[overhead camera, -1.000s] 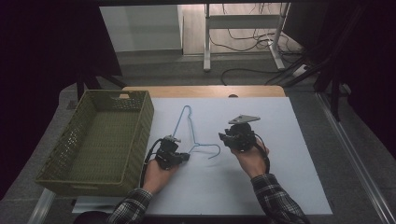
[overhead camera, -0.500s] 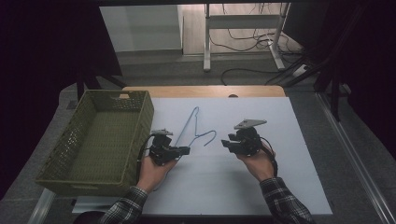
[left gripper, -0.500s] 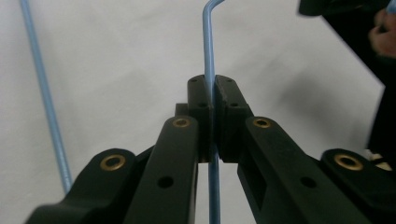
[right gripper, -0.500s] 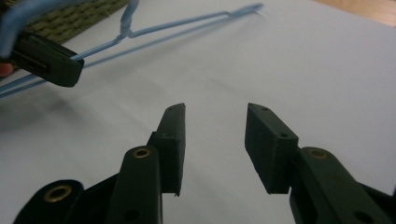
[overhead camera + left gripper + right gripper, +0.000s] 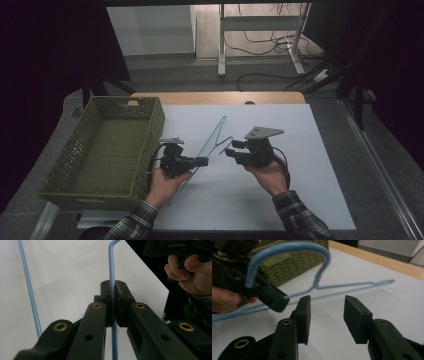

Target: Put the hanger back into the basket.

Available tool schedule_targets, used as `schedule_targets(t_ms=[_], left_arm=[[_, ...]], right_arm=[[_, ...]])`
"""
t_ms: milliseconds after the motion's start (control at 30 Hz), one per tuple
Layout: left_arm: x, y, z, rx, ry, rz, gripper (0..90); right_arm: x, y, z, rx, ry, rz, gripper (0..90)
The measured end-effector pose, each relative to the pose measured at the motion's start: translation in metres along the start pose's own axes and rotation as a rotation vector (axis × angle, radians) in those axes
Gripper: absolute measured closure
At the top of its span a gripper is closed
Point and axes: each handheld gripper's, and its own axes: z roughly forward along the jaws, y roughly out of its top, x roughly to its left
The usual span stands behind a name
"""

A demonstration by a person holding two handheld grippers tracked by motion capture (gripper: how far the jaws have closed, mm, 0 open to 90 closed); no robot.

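- Left gripper [image 5: 200,161] first: its black jaws are clamped tight on one wire side of the thin light-blue wire coat hanger [image 5: 212,141], and in the left gripper view the wire runs straight up through the pinch, the pads [image 5: 108,293] closed hard against it.
- Just ahead of those jaws the hanger tilts up off the white table top [image 5: 300,200], its far corner raised and its low end trailing back beside the left hand [image 5: 165,182].
- Right gripper [image 5: 231,148] sits just across from the left, jaws spread wide apart and holding nothing; the hanger's curved hook [image 5: 287,255] hangs just in front of and above its fingertips.
- My read: the step in hand is a second grip, the right gripper taking the twisted neck below the hook.
- To do it well, keep the left pinch firm so the wire doesn't swivel, bring the open jaws squarely either side of the neck, and close only once the wire sits mid-pad; thin wire slips off an edge easily.
- Farther off, beyond the left gripper's outer side, stands the olive-green woven rectangular basket [image 5: 75,150], nothing visible inside it, a likely drop spot, though that's a guess.
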Motion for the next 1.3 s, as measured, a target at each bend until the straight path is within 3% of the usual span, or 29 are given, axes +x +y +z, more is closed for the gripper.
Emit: schedule_targets(t_ms=[200, 267, 300, 333, 367, 400, 467, 500, 533, 633, 733, 833, 933, 967, 1033, 1167, 1300], left_arm=[[-0.004, -0.002, 0.008, 0.011, -0.048, -0.004, 86.9], [-0.006, -0.003, 0.011, 0.017, -0.061, 0.002, 86.9], [-0.007, -0.004, 0.012, 0.021, -0.064, 0.005, 86.8], [-0.008, -0.004, 0.013, 0.021, -0.067, 0.013, 86.8], [-0.01, -0.004, 0.015, 0.035, -0.056, 0.04, 86.3], [-0.011, -0.004, 0.016, 0.041, -0.05, 0.06, 86.3], [-0.016, -0.003, 0.015, 0.041, 0.0, 0.109, 84.1], [-0.023, 0.001, 0.012, 0.043, 0.062, 0.166, 79.1], [-0.026, 0.001, 0.011, 0.042, 0.077, 0.185, 63.7], [-0.041, 0.007, 0.002, 0.046, 0.17, 0.302, 47.7], [-0.052, 0.008, -0.001, 0.061, 0.197, 0.376, 37.8], [-0.064, 0.009, 0.003, 0.087, 0.264, 0.432, 41.7], [-0.072, 0.009, 0.012, 0.106, 0.346, 0.465, 49.7], [-0.072, 0.009, 0.012, 0.106, 0.346, 0.465, 53.6], [-0.075, 0.01, 0.019, 0.117, 0.412, 0.479, 58.6], [-0.073, 0.011, 0.022, 0.126, 0.421, 0.479, 79.3], [-0.069, 0.013, 0.019, 0.118, 0.41, 0.446, 85.0]], right_arm=[[0.004, 0.001, 0.003, -0.017, 0.021, -0.009, 61.2], [0.005, 0.001, 0.004, -0.025, 0.025, -0.011, 66.3], [0.006, 0.001, 0.003, -0.029, 0.031, -0.004, 76.3], [0.006, 0.001, 0.003, -0.029, 0.031, -0.004, 76.3], [0.006, 0.002, 0.002, -0.034, 0.034, 0.009, 84.7], [0.006, 0.002, 0.002, -0.034, 0.034, 0.009, 84.7], [0.008, 0.003, 0.001, -0.02, 0.023, 0.015, 85.1], [0.008, 0.004, 0.0, -0.018, 0.01, 0.01, 85.2], [0.011, 0.007, -0.001, -0.009, -0.011, 0.007, 85.3], [0.014, 0.012, -0.003, -0.003, -0.026, 0.013, 85.4], [0.021, 0.02, -0.005, 0.02, -0.068, 0.003, 85.4], [0.025, 0.025, -0.005, 0.034, -0.095, 0.013, 85.4], [0.028, 0.027, -0.005, 0.046, -0.109, 0.025, 85.4], [0.028, 0.027, -0.005, 0.046, -0.109, 0.025, 85.4], [0.031, 0.029, -0.003, 0.056, -0.113, 0.03, 85.4], [0.033, 0.029, -0.001, 0.064, -0.118, 0.028, 85.3], [0.034, 0.03, -0.001, 0.066, -0.121, 0.027, 85.2]])
